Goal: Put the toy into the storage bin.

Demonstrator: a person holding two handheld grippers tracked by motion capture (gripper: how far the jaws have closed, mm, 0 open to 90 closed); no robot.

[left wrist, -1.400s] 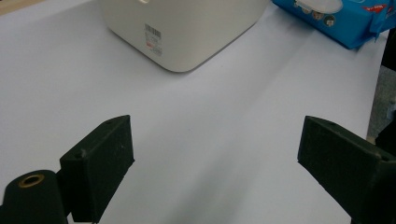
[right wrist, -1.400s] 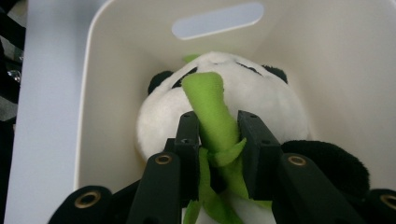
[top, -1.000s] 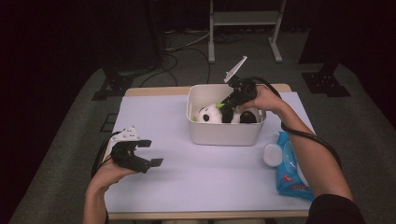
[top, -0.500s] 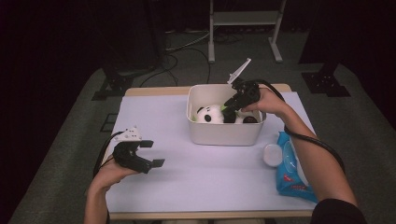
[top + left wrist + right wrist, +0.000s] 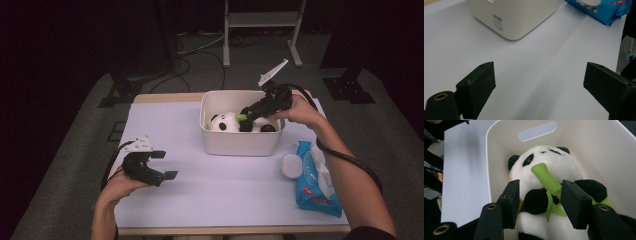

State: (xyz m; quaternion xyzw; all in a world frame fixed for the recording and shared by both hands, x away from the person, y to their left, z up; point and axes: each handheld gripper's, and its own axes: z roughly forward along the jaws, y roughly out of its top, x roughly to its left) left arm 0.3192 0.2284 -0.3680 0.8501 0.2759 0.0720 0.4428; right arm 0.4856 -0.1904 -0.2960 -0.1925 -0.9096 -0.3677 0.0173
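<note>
A black-and-white plush panda (image 5: 225, 122) with a green bamboo stick (image 5: 549, 178) lies on its back inside a white bin (image 5: 240, 145). My right gripper (image 5: 245, 116) reaches into the bin from the right. Its jaws have just been opening and now stand open on either side of the panda's (image 5: 549, 162) arm and bamboo, not pressing on them. My left gripper (image 5: 165, 165) rests in a hand near the table's front left, open with nothing between its jaws (image 5: 540, 75). Ahead of it stands the bin's (image 5: 516, 17) outer wall.
A blue pack of wet wipes (image 5: 315, 185) lies at the table's right edge, with a round white lid (image 5: 291, 165) beside it. The white tabletop (image 5: 225, 195) stretches bare between my left gripper and the bin. Dark floor, cables and a stand lie beyond.
My right gripper has drawn back a little to the right and its jaws have spread apart off the panda, which stays in the bin. The left gripper has not moved.
</note>
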